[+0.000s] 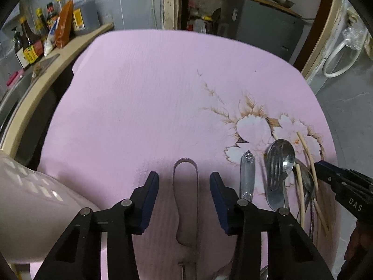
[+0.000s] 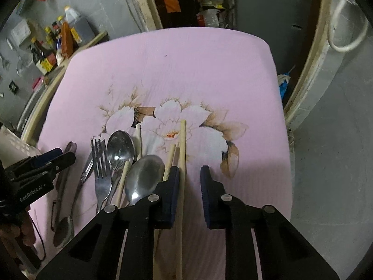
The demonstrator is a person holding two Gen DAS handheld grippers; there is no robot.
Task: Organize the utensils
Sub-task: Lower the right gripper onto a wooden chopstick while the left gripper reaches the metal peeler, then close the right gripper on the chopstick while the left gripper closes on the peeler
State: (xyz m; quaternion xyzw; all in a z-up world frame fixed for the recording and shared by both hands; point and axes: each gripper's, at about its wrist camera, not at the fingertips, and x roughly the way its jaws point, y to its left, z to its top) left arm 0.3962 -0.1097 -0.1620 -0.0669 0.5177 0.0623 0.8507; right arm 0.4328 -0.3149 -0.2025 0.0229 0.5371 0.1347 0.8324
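Note:
On a pink floral cloth (image 1: pixel 139 93) lie metal tongs (image 1: pixel 186 186), straight between the fingers of my left gripper (image 1: pixel 184 177). Both pads stand clear of the tongs, so this gripper is open. To their right lie a knife handle (image 1: pixel 247 175), a fork (image 2: pixel 101 163), two spoons (image 2: pixel 120 149) (image 2: pixel 144 175) and several chopsticks. My right gripper (image 2: pixel 190 169) straddles one long chopstick (image 2: pixel 183 144). The chopstick runs along the left pad, and the right pad stands well apart from it. Each gripper shows at the edge of the other's view, the right gripper (image 1: pixel 321 166) and the left gripper (image 2: pixel 63 157).
A pale pink slotted holder (image 1: pixel 23 210) stands at the near left of the cloth. Sauce bottles (image 1: pixel 46 28) crowd a wooden ledge at the far left. The table's right edge drops to a grey concrete floor (image 2: pixel 326 163). A dark spoon (image 2: pixel 63 228) lies near the front left.

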